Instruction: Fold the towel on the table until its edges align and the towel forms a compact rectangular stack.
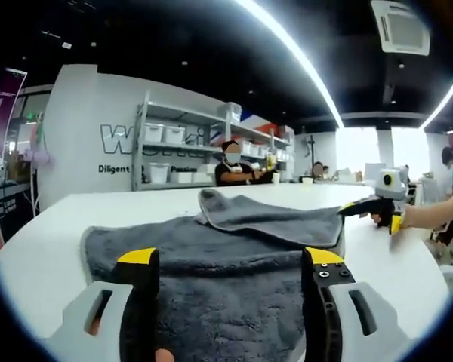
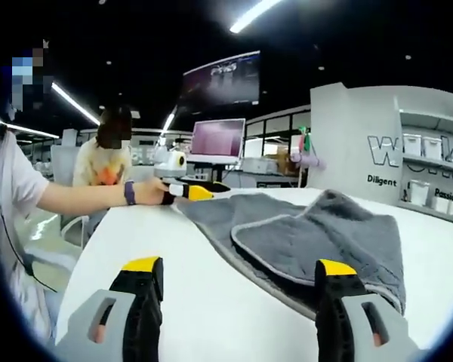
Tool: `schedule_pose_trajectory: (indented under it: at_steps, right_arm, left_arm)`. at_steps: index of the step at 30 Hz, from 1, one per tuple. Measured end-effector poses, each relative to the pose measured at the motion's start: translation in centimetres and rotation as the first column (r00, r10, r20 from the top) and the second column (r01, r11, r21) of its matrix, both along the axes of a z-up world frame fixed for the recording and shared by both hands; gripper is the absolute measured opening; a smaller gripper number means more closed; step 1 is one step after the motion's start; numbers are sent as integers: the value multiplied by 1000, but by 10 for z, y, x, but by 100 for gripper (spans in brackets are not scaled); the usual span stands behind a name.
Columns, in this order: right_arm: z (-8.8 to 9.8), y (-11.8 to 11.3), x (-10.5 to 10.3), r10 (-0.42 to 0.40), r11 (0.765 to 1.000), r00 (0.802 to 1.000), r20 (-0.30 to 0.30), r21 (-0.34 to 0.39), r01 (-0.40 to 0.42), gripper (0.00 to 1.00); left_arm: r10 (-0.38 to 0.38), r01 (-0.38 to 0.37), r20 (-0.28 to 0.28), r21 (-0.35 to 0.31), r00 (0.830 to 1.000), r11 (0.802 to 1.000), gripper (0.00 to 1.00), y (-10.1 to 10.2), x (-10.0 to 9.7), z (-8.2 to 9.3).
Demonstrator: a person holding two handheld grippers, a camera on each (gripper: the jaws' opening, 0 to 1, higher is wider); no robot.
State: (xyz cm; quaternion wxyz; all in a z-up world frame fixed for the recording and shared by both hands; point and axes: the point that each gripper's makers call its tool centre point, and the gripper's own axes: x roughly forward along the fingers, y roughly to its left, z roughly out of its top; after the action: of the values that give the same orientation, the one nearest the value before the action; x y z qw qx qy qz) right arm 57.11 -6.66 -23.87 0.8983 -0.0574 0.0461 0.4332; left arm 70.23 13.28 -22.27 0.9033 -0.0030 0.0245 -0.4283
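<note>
Lying partly folded on the white table [image 1: 45,249], with one corner flap turned back over its middle, the grey towel [image 1: 234,256] is flanked by the left gripper [image 1: 230,268], jaws spread wide and empty above it, and the right gripper [image 2: 238,275], likewise wide apart and holding nothing.

Bare table [image 2: 211,286] lies open beside the towel [image 2: 317,234].
</note>
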Motion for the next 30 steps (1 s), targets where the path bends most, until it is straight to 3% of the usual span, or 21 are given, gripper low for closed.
schedule_pose_trajectory:
  at_steps: [9, 23, 30]
  right_arm:
    - [-4, 10, 12, 8, 1000, 1000, -15, -16, -8, 77]
    - [-17, 31, 48, 13, 994, 1000, -7, -110, -14, 61]
    - [-6, 38, 60, 27, 998, 999, 18, -63, -26, 48]
  left_arm:
    - [5, -5, -5, 2, 1000, 1000, 75, 1, 1, -1]
    - [7, -7, -4, 1, 1000, 1000, 75, 1, -2, -2]
    - [5, -5, -5, -2, 1000, 1000, 75, 1, -1, -2]
